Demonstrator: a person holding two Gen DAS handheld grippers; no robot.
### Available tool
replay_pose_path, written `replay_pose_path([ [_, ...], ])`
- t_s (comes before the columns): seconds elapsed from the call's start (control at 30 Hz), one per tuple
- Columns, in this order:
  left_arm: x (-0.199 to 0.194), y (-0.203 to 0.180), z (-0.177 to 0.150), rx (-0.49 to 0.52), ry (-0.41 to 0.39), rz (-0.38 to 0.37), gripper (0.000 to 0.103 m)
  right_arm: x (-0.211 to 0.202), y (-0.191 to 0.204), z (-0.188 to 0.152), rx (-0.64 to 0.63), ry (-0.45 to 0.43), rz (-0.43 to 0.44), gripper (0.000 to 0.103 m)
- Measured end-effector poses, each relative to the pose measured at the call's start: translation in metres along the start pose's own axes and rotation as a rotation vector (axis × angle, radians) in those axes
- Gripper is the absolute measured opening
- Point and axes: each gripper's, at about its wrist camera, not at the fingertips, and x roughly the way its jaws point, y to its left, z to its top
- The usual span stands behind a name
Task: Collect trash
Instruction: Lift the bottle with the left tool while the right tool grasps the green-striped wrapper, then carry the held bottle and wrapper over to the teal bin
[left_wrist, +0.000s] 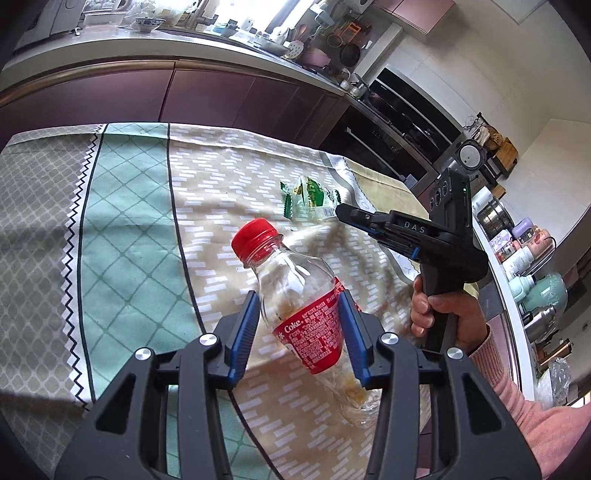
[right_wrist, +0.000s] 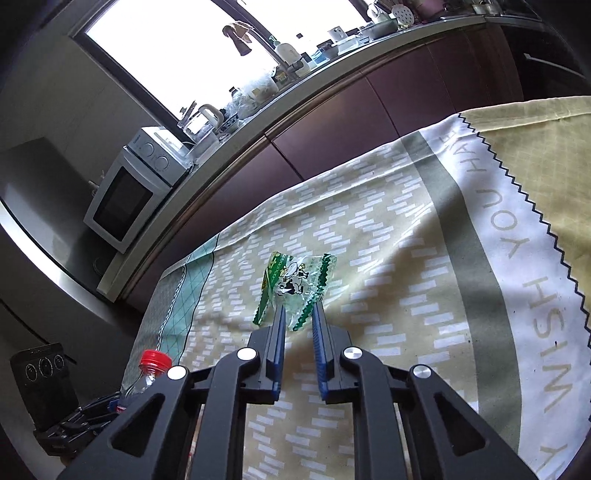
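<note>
An empty Coke bottle (left_wrist: 295, 295) with a red cap and red label hangs tilted above the table, cap pointing away. My left gripper (left_wrist: 299, 299) is shut on it, blue pads pressing both sides of the label. In the right wrist view the bottle (right_wrist: 149, 369) shows at the lower left. A crumpled green and clear snack wrapper (right_wrist: 291, 280) lies on the patterned tablecloth (right_wrist: 388, 258). My right gripper (right_wrist: 299, 312) has its narrow jaws closed on the wrapper's near edge. Seen from the left wrist, the right gripper (left_wrist: 341, 211) meets the wrapper (left_wrist: 310, 195) at its right end.
A hand in a pink sleeve (left_wrist: 439, 314) holds the right gripper's handle. Dark purple cabinets (left_wrist: 221, 96) and a cluttered counter run behind the table. A white microwave (right_wrist: 129, 195) stands on the counter at left. Bottles and jars (left_wrist: 532, 280) line a shelf at right.
</note>
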Motion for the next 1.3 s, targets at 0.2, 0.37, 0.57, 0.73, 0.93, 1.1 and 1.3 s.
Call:
replay_pose_path([
  [0.2, -0.011, 0.001, -0.008, 0.045, -0.002, 0.032, 0.043, -0.018, 0.013, -0.005, -0.034, -0.023, 0.054, 0.012],
  [0.37, -0.024, 0.004, -0.018, 0.066, -0.001, 0.051, 0.043, -0.037, 0.029, -0.017, -0.066, -0.034, 0.122, 0.012],
  [0.57, -0.043, 0.011, -0.029, 0.068, -0.015, 0.085, 0.043, -0.041, 0.047, -0.038, -0.08, -0.002, 0.196, 0.012],
  [0.73, -0.061, 0.024, -0.036, 0.035, -0.031, 0.108, 0.043, -0.037, 0.063, -0.051, -0.099, 0.028, 0.238, 0.012],
  [0.93, -0.086, 0.036, -0.045, 0.004, -0.07, 0.142, 0.043, -0.024, 0.087, -0.06, -0.131, 0.067, 0.281, 0.012],
  [1.1, -0.106, 0.041, -0.05, -0.001, -0.095, 0.168, 0.043, -0.015, 0.105, -0.066, -0.157, 0.092, 0.308, 0.012],
  [1.3, -0.129, 0.047, -0.055, -0.004, -0.128, 0.177, 0.043, -0.005, 0.13, -0.072, -0.189, 0.113, 0.324, 0.012],
])
